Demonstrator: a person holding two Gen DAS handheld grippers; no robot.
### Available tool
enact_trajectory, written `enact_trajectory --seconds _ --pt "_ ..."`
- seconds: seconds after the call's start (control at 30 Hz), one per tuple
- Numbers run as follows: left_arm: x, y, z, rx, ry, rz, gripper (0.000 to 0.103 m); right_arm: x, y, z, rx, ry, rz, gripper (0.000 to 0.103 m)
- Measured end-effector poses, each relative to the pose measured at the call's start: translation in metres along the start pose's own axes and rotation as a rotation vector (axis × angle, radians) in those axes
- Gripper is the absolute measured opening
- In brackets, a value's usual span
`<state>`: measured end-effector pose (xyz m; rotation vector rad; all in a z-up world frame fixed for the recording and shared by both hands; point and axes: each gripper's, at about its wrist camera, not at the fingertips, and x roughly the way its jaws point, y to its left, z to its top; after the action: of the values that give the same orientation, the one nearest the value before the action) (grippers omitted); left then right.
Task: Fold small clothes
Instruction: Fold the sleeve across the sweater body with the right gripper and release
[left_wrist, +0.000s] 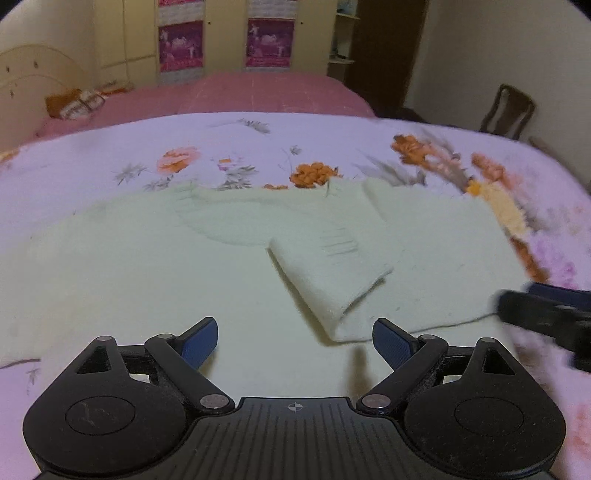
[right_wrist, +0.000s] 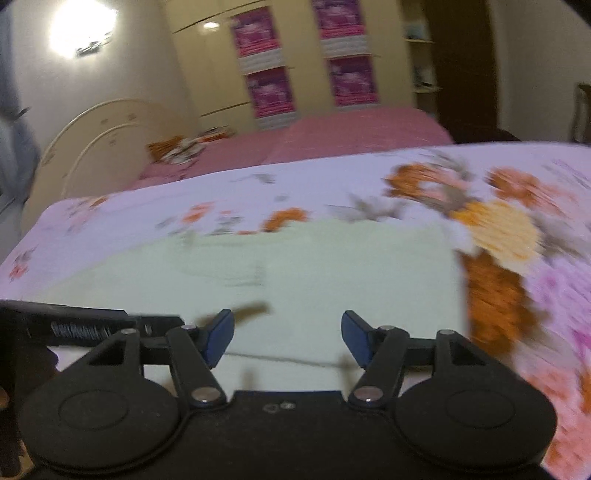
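- Left gripper (left_wrist: 294, 341) hangs over the pale green garment (left_wrist: 155, 266), fingers spread, nothing between them.
- One sleeve (left_wrist: 332, 266) lies folded across the body, just ahead.
- Right gripper (right_wrist: 287, 338) gapes wide too, garment spread ahead on the floral sheet (right_wrist: 517, 295).

We note the pale green garment (left_wrist: 147, 266) is a soft, matt knit with a fuzzy nap; its folded sleeve (left_wrist: 332, 273) shows ribbed stitching. The floral sheet (left_wrist: 110, 155) beneath is matt printed cloth, the pink bedspread (left_wrist: 258, 92) a matt quilted fabric. The left gripper (left_wrist: 294, 341) is matt black plastic with ridged top plate, shiny metal pivot pins, and blue finger pads (left_wrist: 201, 341) with a fine grid texture. The right gripper (right_wrist: 287, 338) looks the same: matt black plastic, blue pads (right_wrist: 221, 338). The wardrobe (right_wrist: 207, 66) has a glossy, light-reflecting finish; the chair (left_wrist: 508, 110) looks like dark wood.
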<state>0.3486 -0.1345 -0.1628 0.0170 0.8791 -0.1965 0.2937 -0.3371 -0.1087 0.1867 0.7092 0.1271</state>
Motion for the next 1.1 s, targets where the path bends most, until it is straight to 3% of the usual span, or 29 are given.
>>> enact_trajectory --seconds 0.03,0.07,0.23,0.27,0.3,0.37,0.47,0.67,0.73,0.93,1.1 --pt "0.006 -0.003 0.001 -0.009 -0.002 0.002 0.07 -0.002 -0.006 -0.002 0.016 -0.001 -0.012 0.063" --pt "0.013 -0.004 0.002 -0.02 0.008 -0.011 0.062 -0.004 -0.012 -0.004 0.029 0.001 -0.025 0.063" --pt "0.024 -0.006 0.003 -0.054 -0.078 -0.015 0.04 -0.01 -0.031 -0.02 0.074 -0.013 -0.072 0.063" --pt "0.025 -0.004 0.003 -0.074 -0.09 -0.018 0.033 -0.01 -0.033 -0.022 0.075 -0.011 -0.079 0.063" --pt "0.025 0.001 0.004 -0.097 -0.102 -0.024 0.012 -0.009 -0.036 -0.022 0.075 -0.009 -0.089 0.063" --pt "0.021 0.016 0.003 -0.183 -0.122 -0.033 0.004 -0.004 -0.041 -0.023 0.078 0.0 -0.116 0.064" --pt "0.001 0.039 0.006 -0.277 -0.213 -0.022 0.003 0.0 -0.047 -0.026 0.082 0.018 -0.146 0.065" --pt "-0.016 0.084 0.003 -0.361 -0.252 0.014 0.003 0.026 -0.036 -0.028 0.039 0.061 -0.126 0.061" --pt "-0.013 0.095 -0.001 -0.378 -0.244 0.037 0.003 0.035 -0.03 -0.027 0.024 0.061 -0.121 0.06" --pt "0.004 0.123 -0.018 -0.464 -0.21 0.097 0.003 0.047 -0.028 -0.021 0.062 0.081 -0.071 0.042" --pt "0.017 0.127 -0.028 -0.406 -0.152 0.126 0.003 0.042 -0.039 -0.02 0.167 0.077 -0.013 0.045"
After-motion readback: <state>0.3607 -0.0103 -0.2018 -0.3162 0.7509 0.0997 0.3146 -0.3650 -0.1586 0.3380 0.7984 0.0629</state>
